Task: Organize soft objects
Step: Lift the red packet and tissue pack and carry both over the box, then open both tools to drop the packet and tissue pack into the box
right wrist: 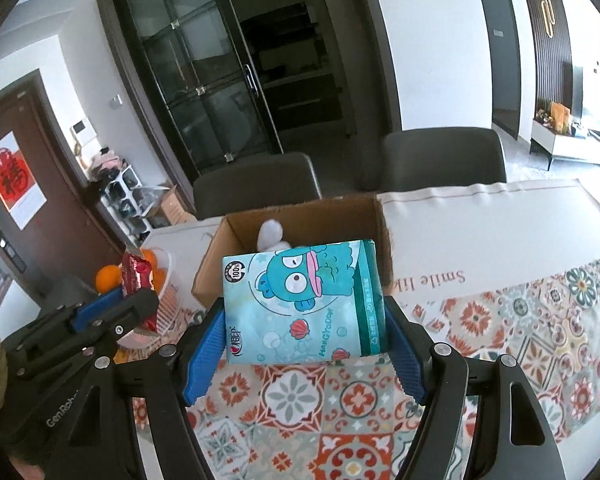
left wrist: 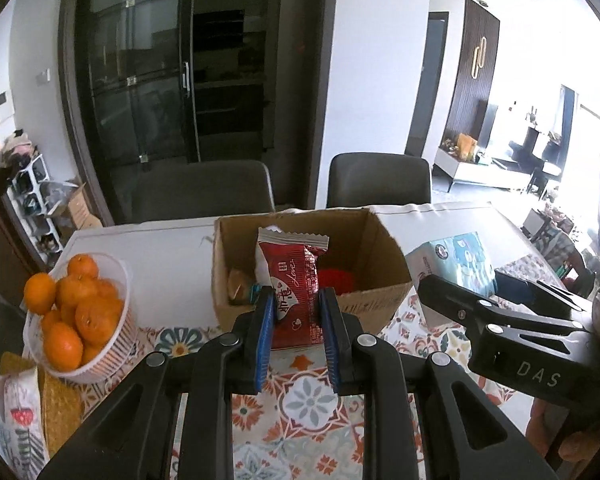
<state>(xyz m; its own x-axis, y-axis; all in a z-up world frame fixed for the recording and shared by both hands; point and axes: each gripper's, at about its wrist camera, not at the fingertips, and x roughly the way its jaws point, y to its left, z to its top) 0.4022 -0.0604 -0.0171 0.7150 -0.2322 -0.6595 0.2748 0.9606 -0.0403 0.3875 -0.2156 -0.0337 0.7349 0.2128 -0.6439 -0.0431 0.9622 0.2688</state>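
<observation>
Cardboard box (left wrist: 364, 280) on patterned tablecloth (left wrist: 308, 400). Left view only: red item, small snack inside box; bowl of oranges (left wrist: 80, 320) beside. Right view only: white plush (right wrist: 271, 234) in box. Left gripper (left wrist: 296, 320) clamps red snack packet (left wrist: 294, 288); right gripper (right wrist: 306, 332) clamps tissue pack (right wrist: 300, 300). Both raised, tilted down before box.

1. "DAS" is printed in pale letters on the black body of the right gripper (left wrist: 496, 300), at the right edge of the left wrist view.
2. "Love" is written in white script on the red snack packet (left wrist: 296, 292) at centre frame.
3. "100%" in a round badge and "MANGYODON" are printed on the blue tissue pack (right wrist: 300, 300), centre of the right wrist view.
4. "GenRob", then cut off, is read on the left gripper (right wrist: 140, 300), lower left.
5. "Smile li", upside down, is printed on the tablecloth (right wrist: 432, 280), right of centre.
</observation>
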